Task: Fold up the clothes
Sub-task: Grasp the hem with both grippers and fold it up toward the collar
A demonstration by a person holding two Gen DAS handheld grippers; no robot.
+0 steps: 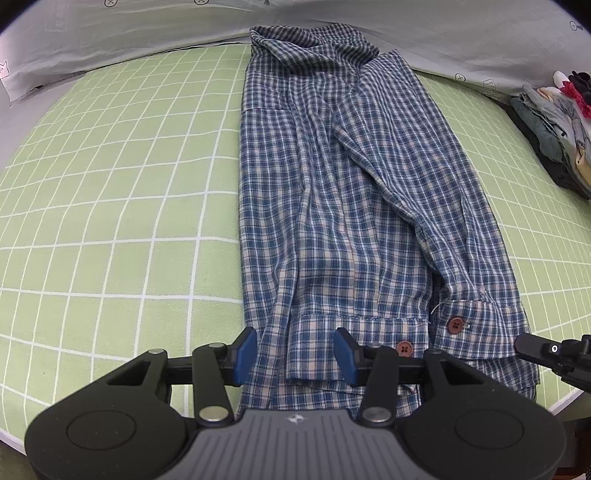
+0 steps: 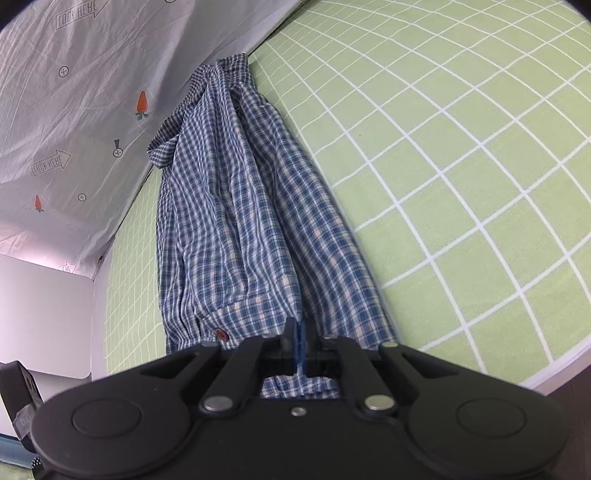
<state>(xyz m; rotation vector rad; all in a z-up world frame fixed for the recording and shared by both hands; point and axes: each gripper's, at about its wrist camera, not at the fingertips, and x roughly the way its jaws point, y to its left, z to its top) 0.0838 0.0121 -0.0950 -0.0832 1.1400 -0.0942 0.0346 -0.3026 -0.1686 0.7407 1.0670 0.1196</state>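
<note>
A blue and white checked shirt (image 1: 351, 203) lies lengthwise on the green gridded mat (image 1: 110, 184), its sides and a sleeve folded inwards. The cuff with a brown button (image 1: 455, 325) rests near the hem. My left gripper (image 1: 295, 354) is open just above the hem, with flat cloth between its blue pads (image 1: 245, 354). My right gripper (image 2: 299, 343) is shut at the shirt's (image 2: 229, 221) near edge, with cloth on both sides of its pads and under them. In the left wrist view the right gripper (image 1: 546, 350) shows at the shirt's near right corner.
A grey printed sheet (image 1: 110, 33) runs along the far side of the mat (image 2: 461, 184). A pile of other clothes (image 1: 554, 125) sits at the far right. The mat's near edge (image 1: 565, 402) is close behind the right gripper.
</note>
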